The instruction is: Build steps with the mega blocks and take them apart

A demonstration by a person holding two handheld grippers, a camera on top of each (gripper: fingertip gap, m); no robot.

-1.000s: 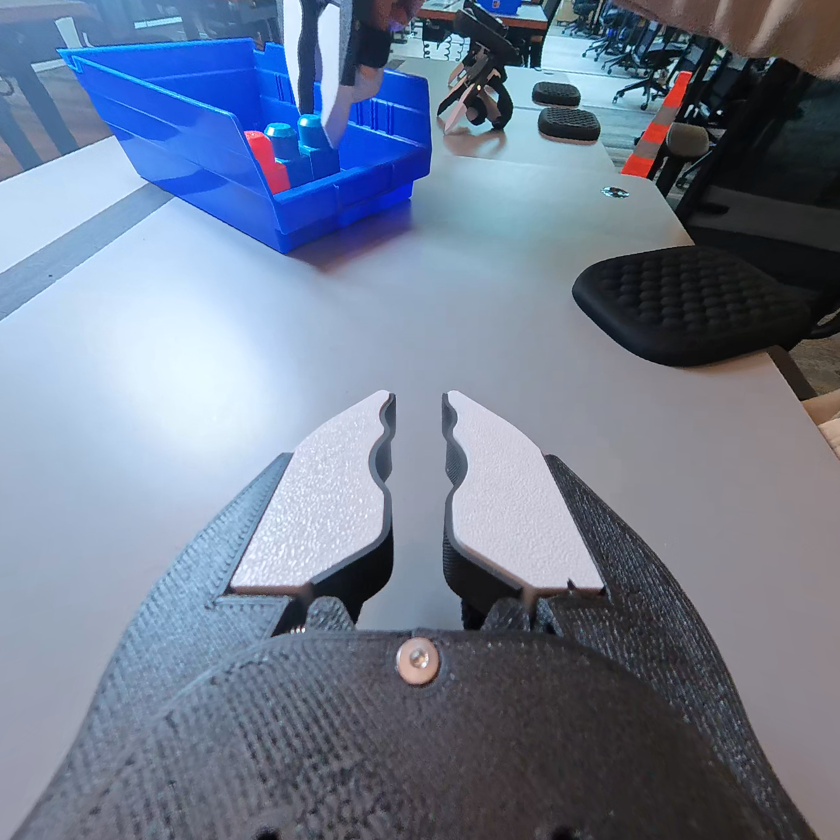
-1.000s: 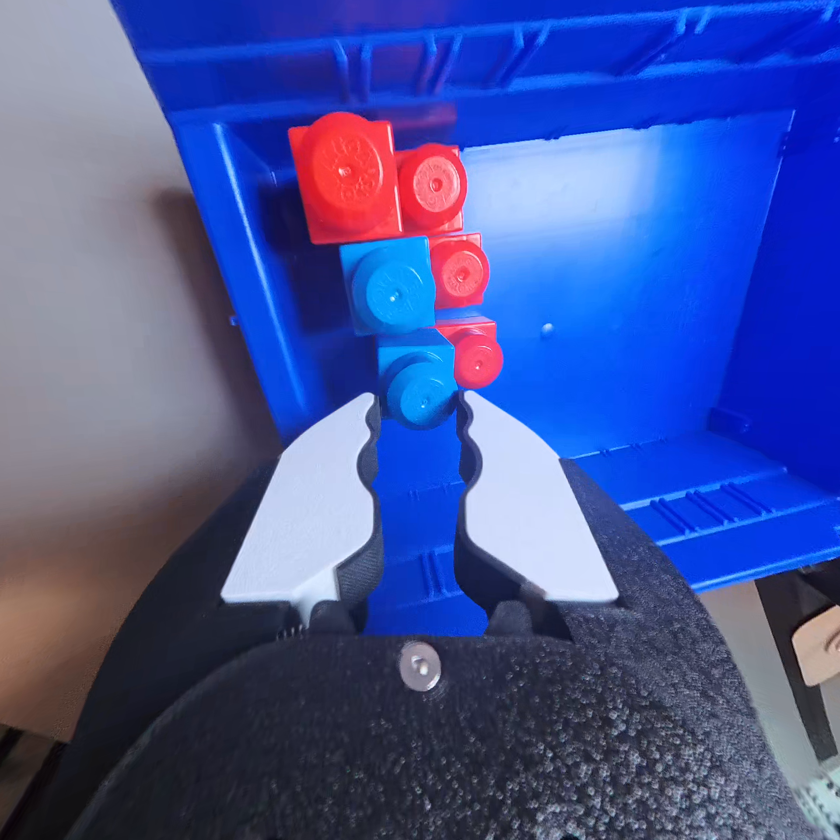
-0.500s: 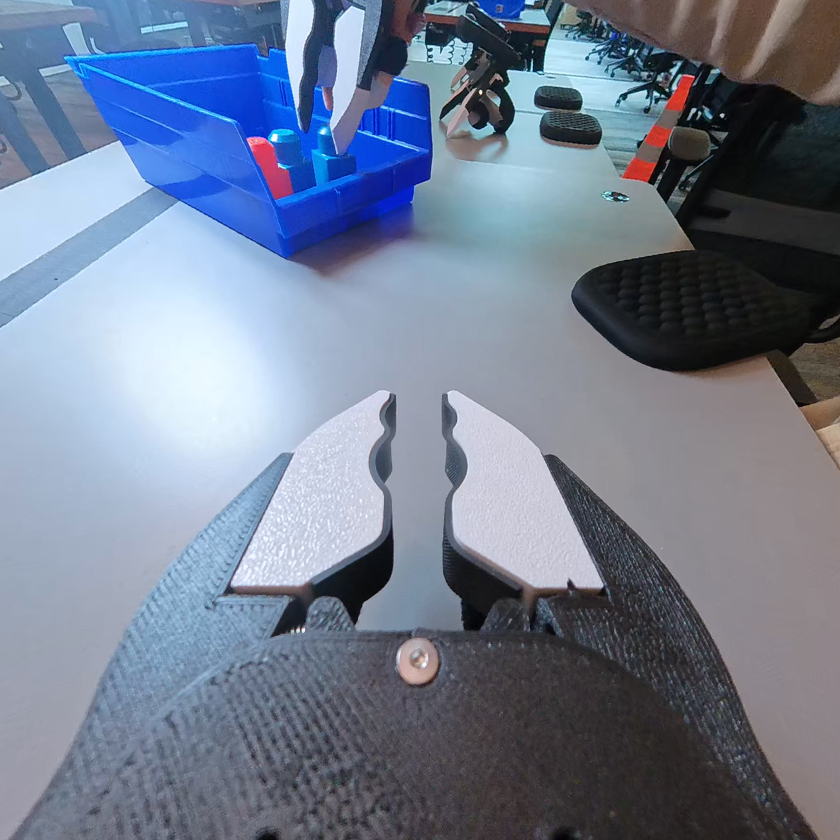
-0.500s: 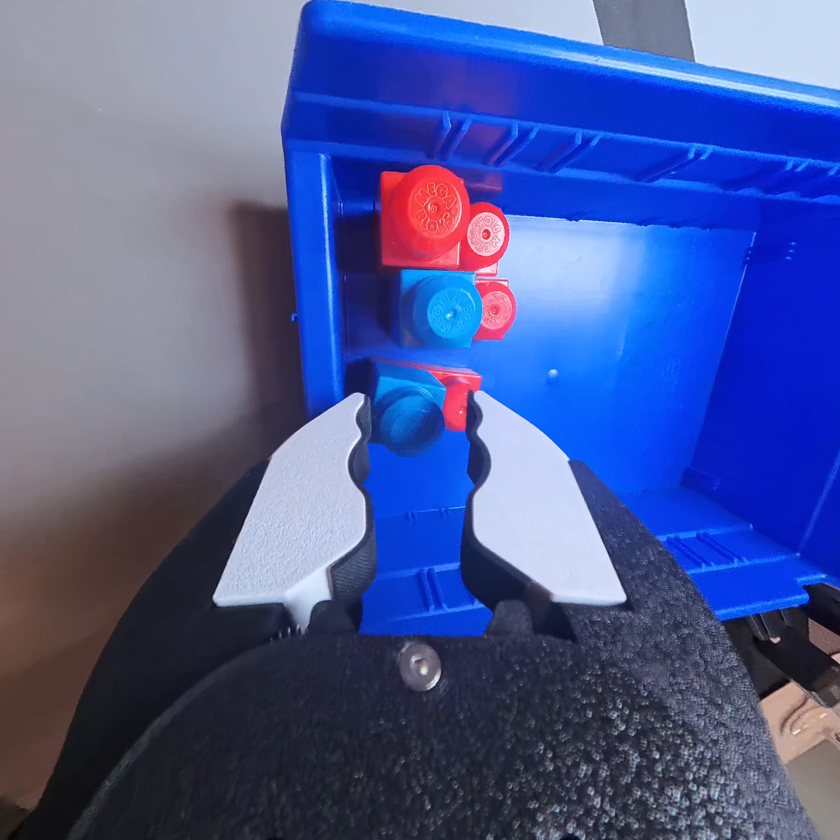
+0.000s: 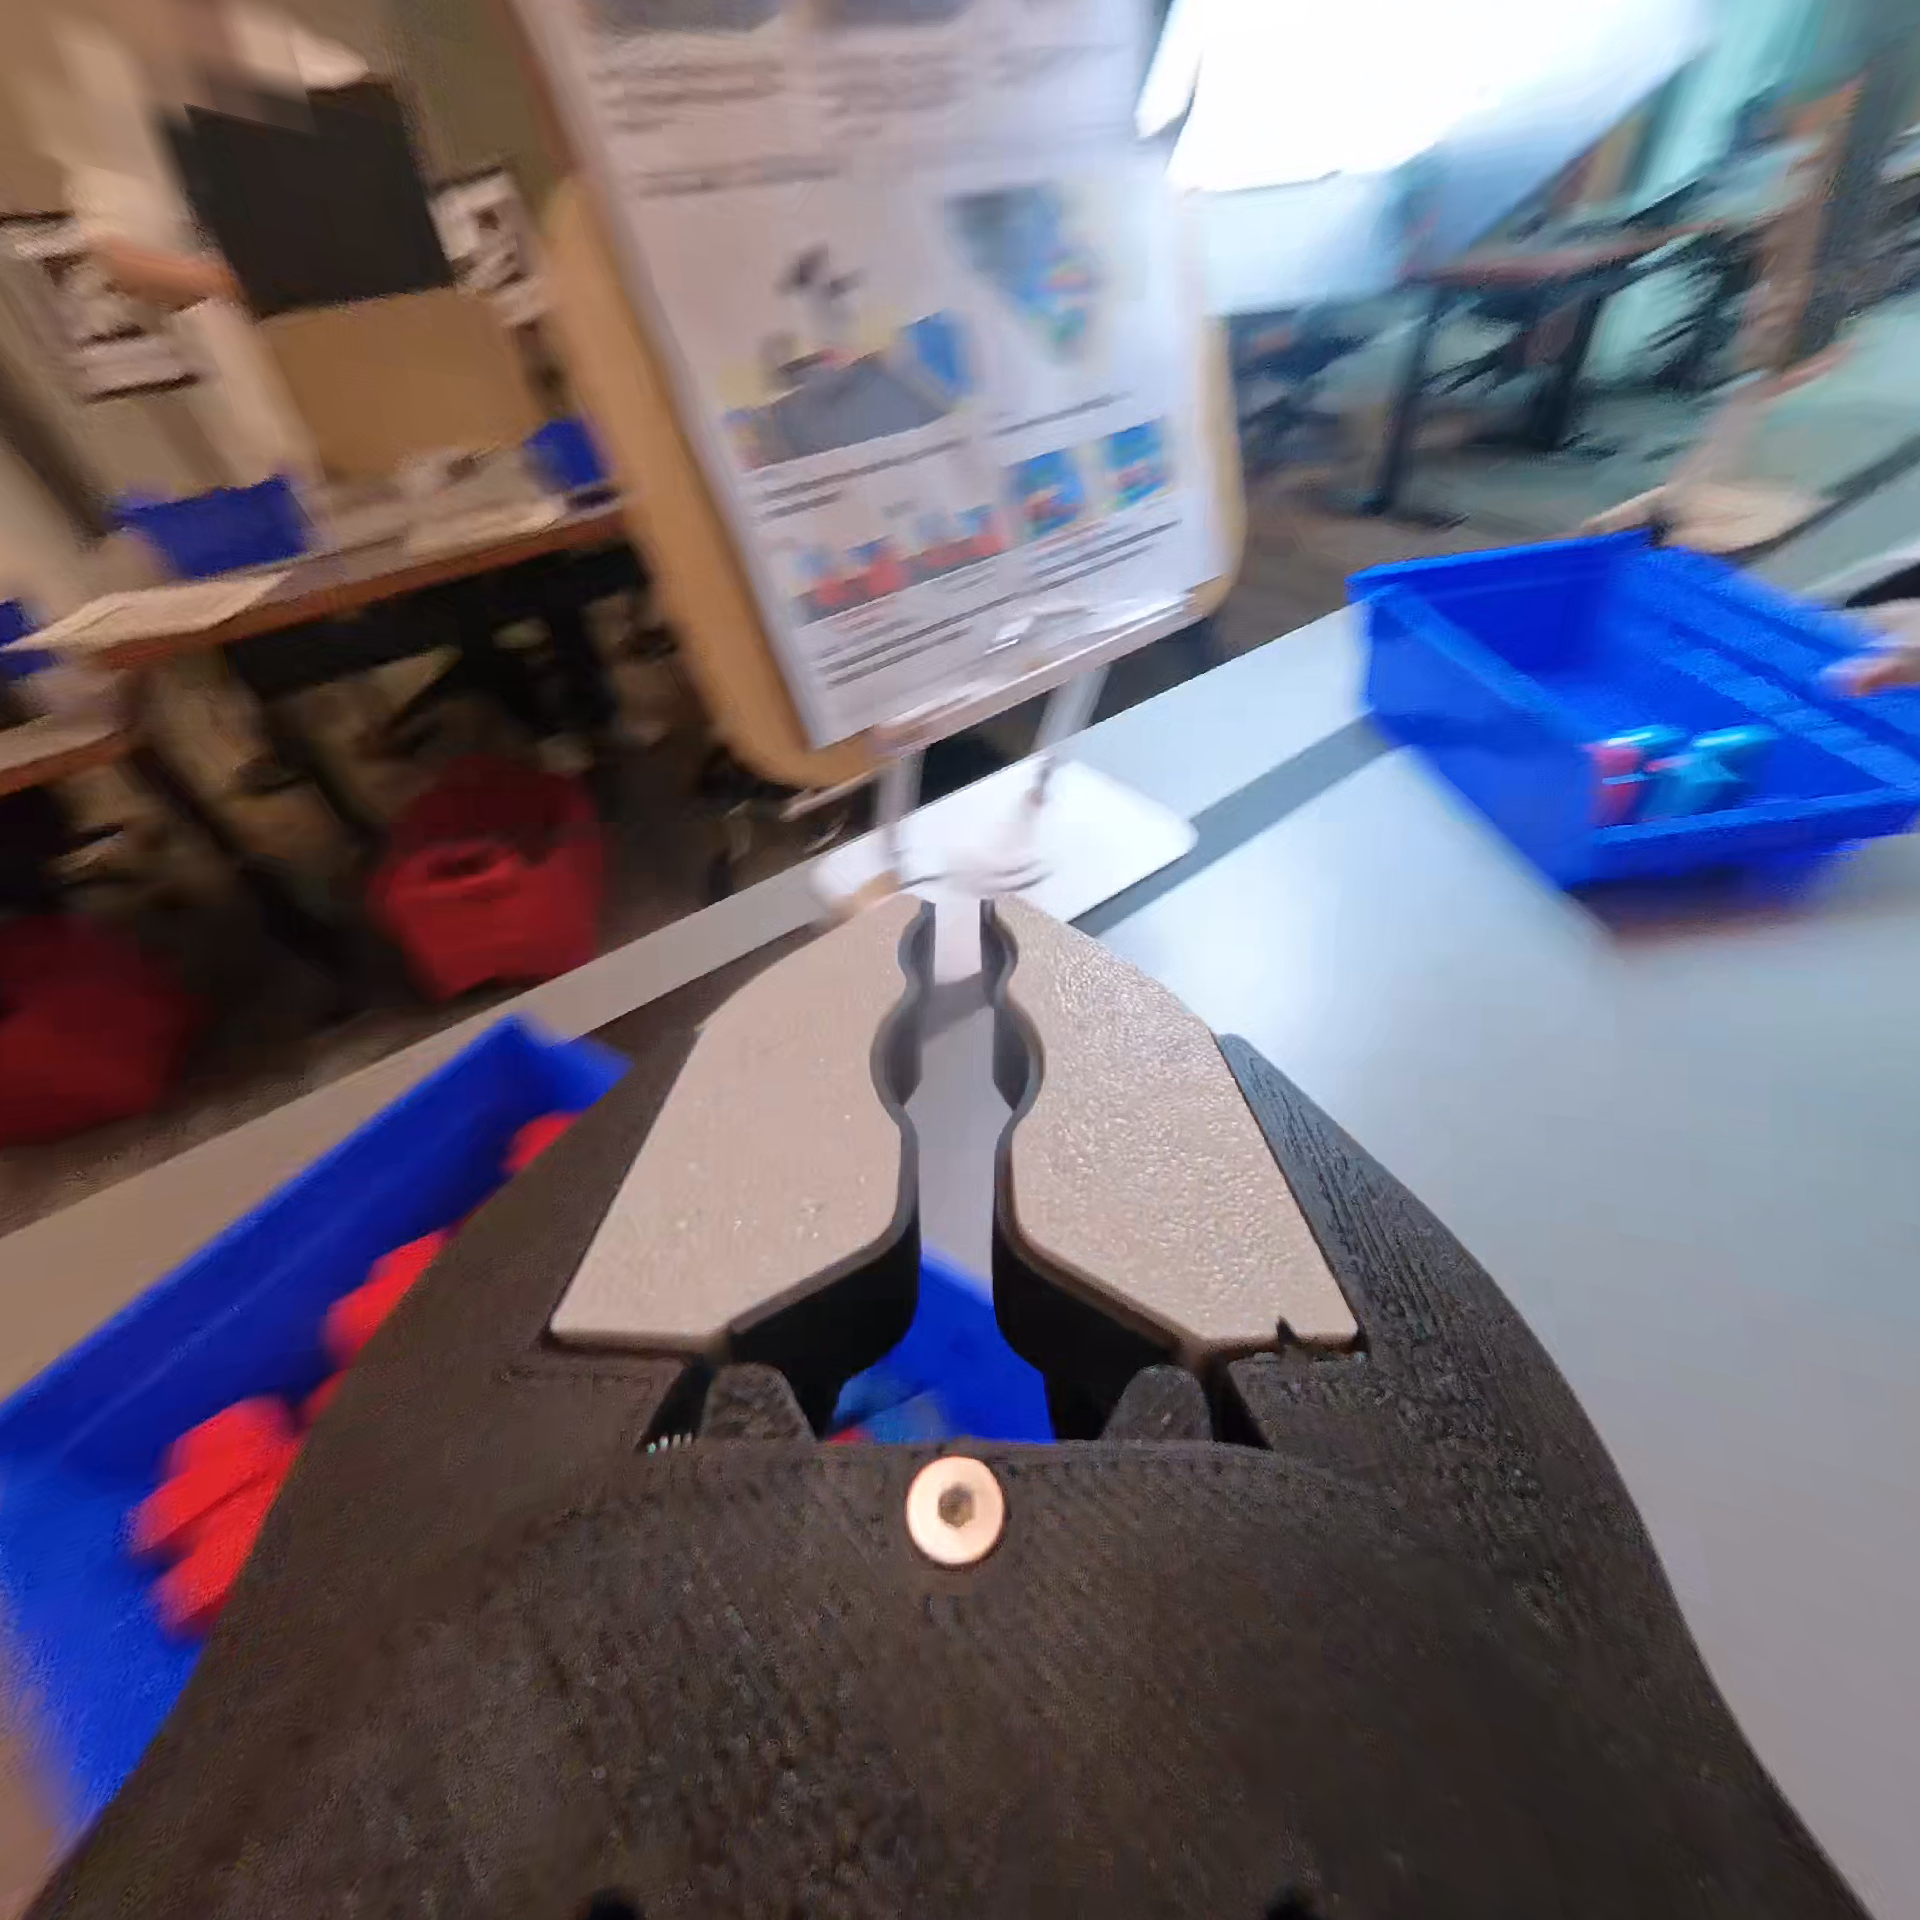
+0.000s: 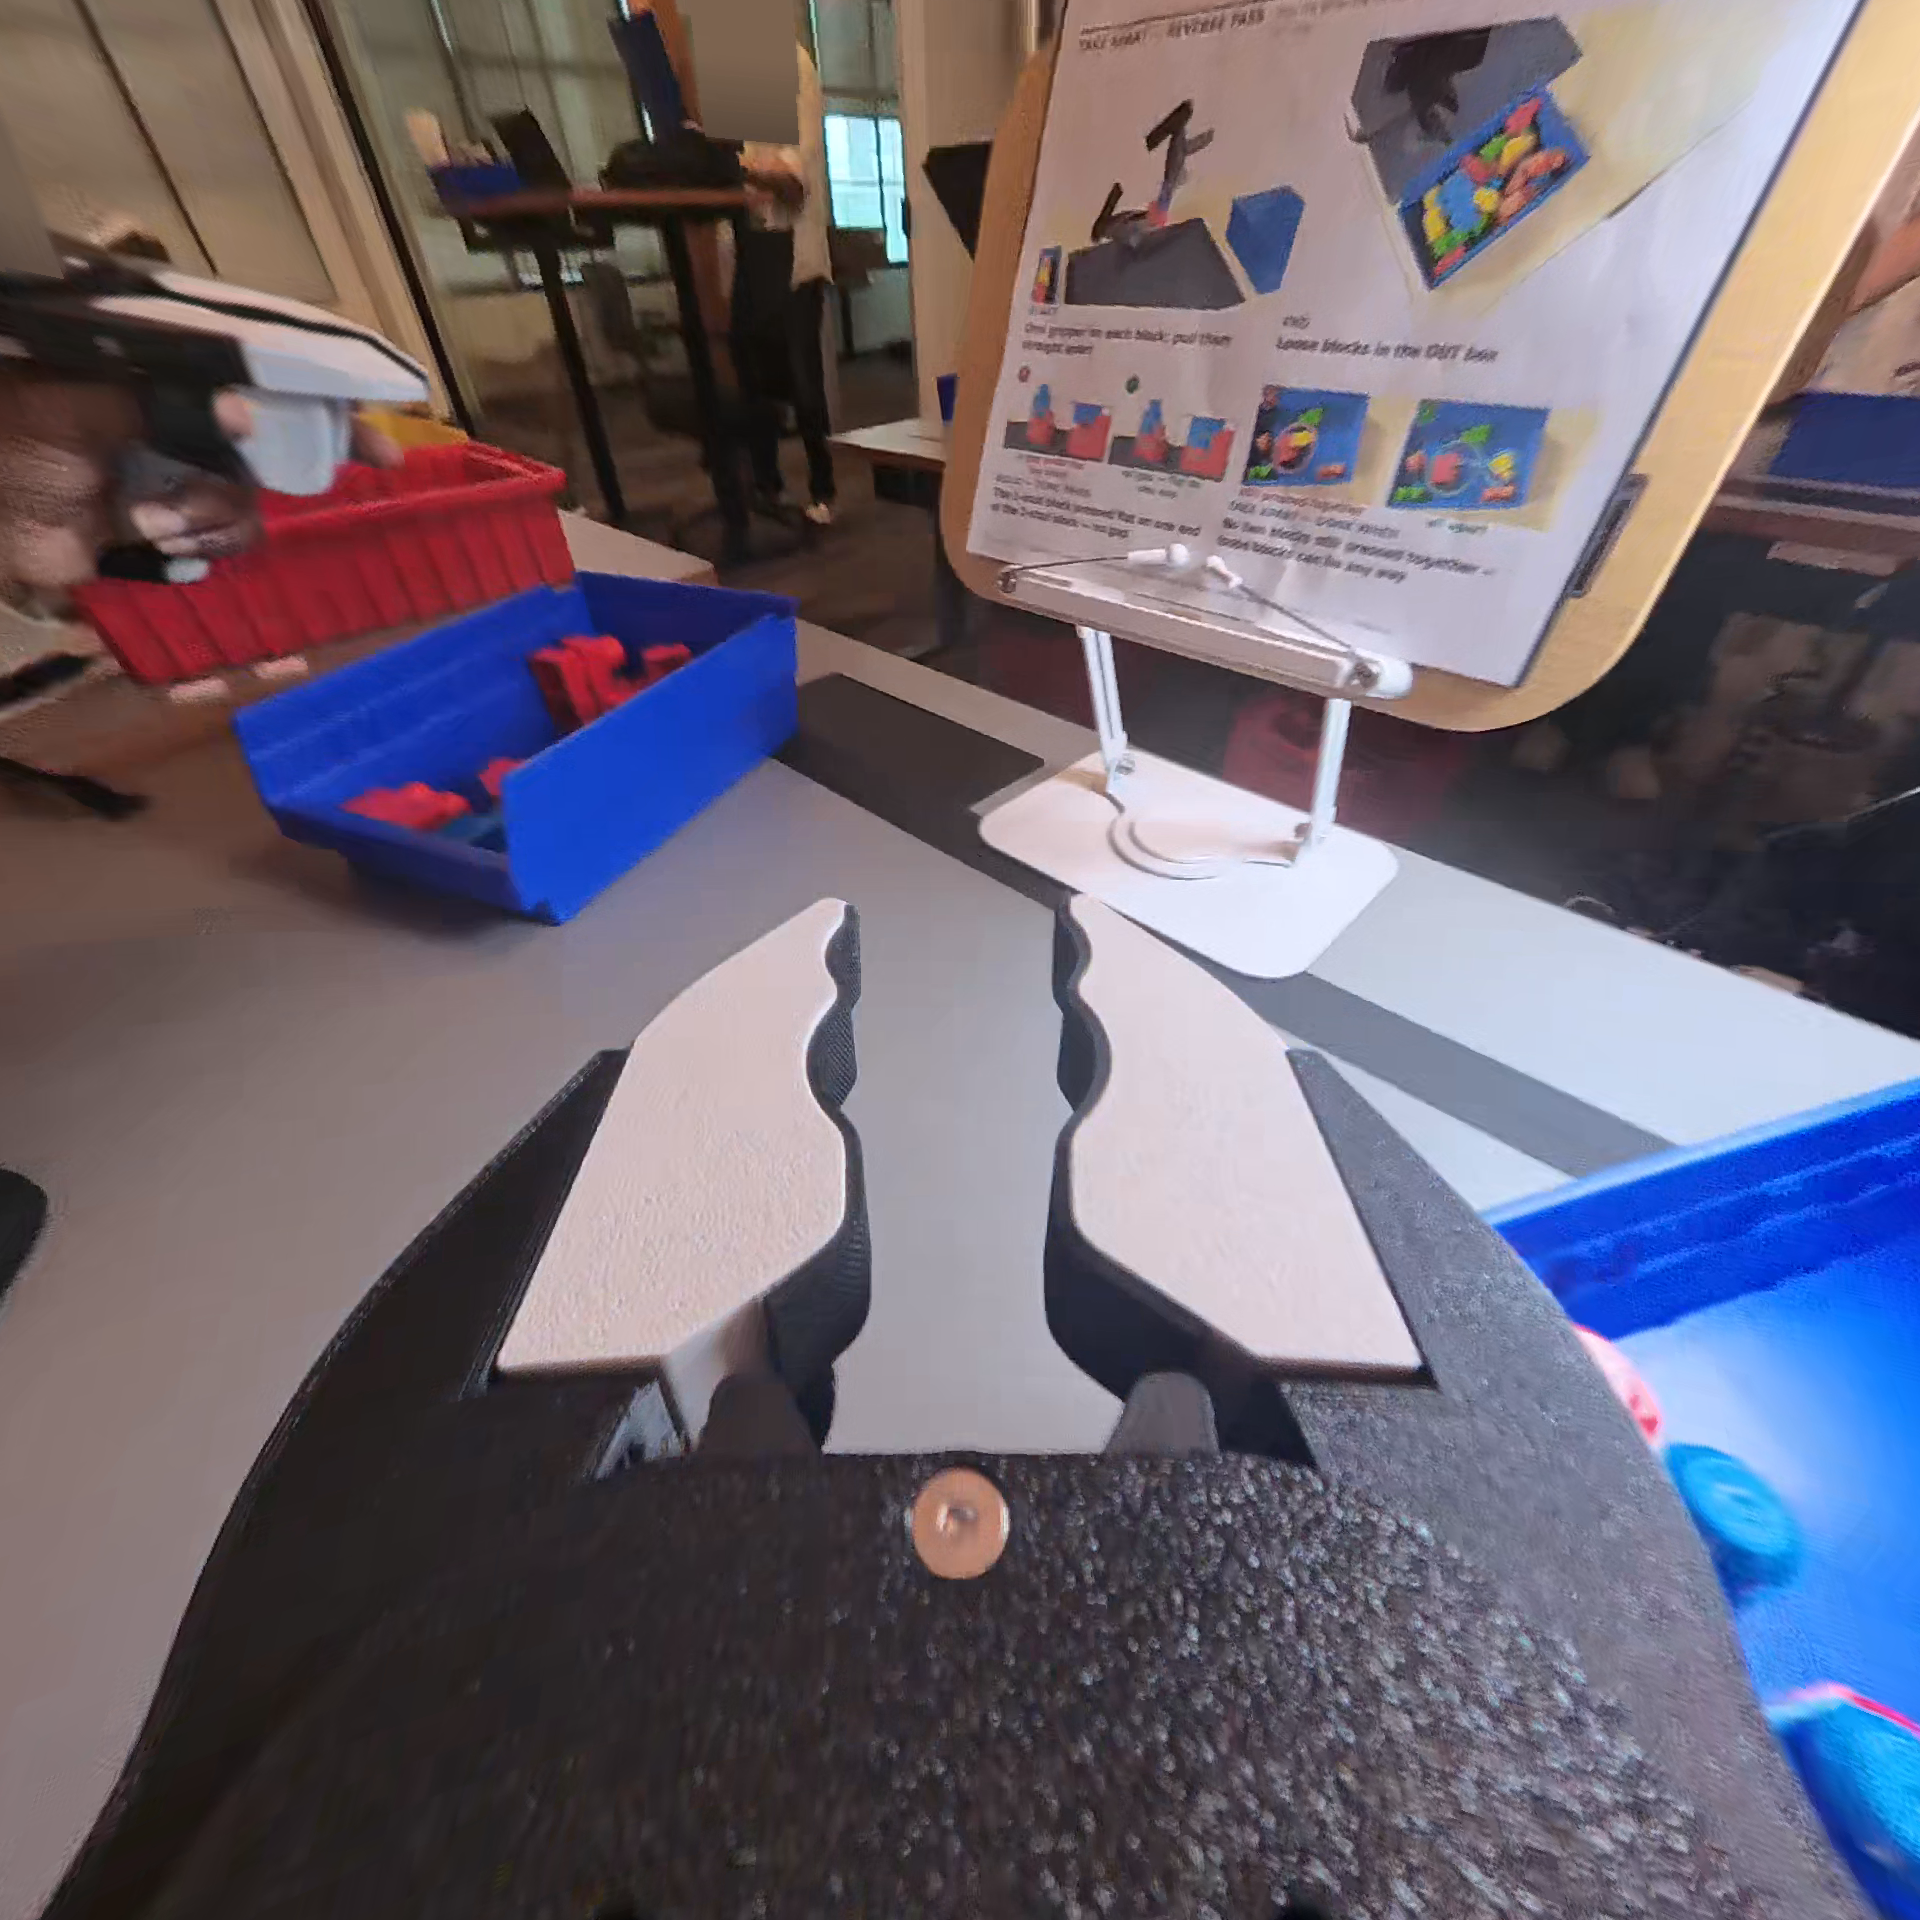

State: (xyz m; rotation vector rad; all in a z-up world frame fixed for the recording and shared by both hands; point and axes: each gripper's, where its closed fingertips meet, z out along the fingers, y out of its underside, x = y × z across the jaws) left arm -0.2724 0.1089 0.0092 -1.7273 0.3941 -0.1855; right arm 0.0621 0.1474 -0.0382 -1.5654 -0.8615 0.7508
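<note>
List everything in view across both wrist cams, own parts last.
grey table: 1, grey with a dark strip, under everything
blue bin with loose blocks: 1, blue, table's far left in the right wrist view
loose blocks: several, mostly red, exact count unclear, inside that bin
second blue bin: 1, blue, lower right edge of the right wrist view
stacked blocks: small red and blue cluster, blurred, inside the second bin
red crate: 1, red, behind the first bin
instruction board: 1, tan with a printed sheet, on a stand
white stand: 1, white, on the dark strip
left gripper: 1, nearly closed, empty
right gripper: 1, open, empty
</note>
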